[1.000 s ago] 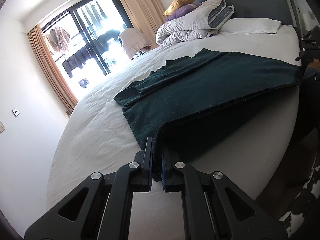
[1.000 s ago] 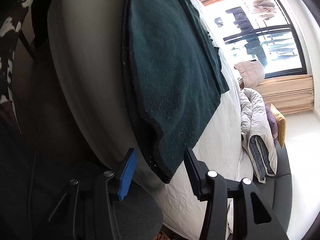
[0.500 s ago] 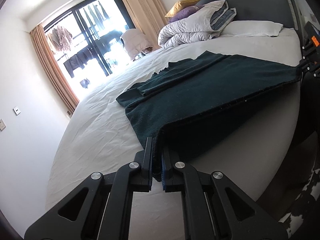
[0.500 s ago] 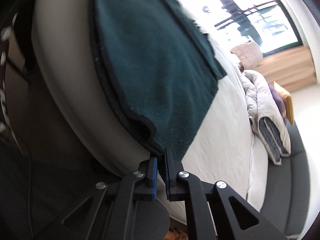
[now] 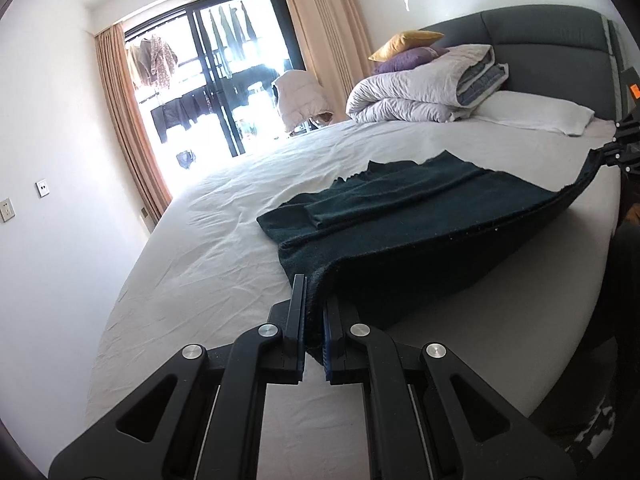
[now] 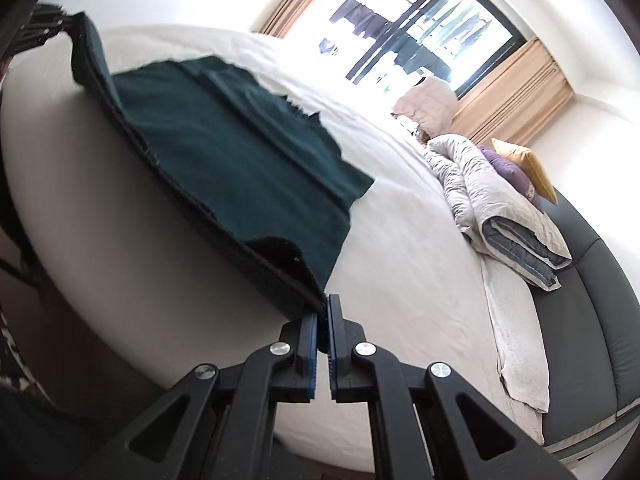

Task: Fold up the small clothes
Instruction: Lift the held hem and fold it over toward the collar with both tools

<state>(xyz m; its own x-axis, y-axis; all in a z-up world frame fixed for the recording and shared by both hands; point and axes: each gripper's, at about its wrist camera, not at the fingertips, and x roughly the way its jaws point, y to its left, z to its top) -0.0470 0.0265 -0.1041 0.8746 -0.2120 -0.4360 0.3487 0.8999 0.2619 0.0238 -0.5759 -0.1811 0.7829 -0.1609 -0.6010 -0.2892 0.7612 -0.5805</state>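
A dark green knitted garment lies spread on the white bed, its near edge lifted off the sheet. My left gripper is shut on one near corner of it. My right gripper is shut on the other near corner; the garment stretches away from it across the bed. The right gripper also shows at the far right of the left wrist view, and the left gripper at the top left of the right wrist view. A folded sleeve lies on top.
A rolled grey duvet with purple and yellow cushions sits at the head of the bed by the dark headboard. A white pillow lies beside it. A balcony window with curtains is beyond the bed.
My right gripper closed on the garment's corner, having been open around it. Both grippers have since lifted the near edge up off the bed's side.
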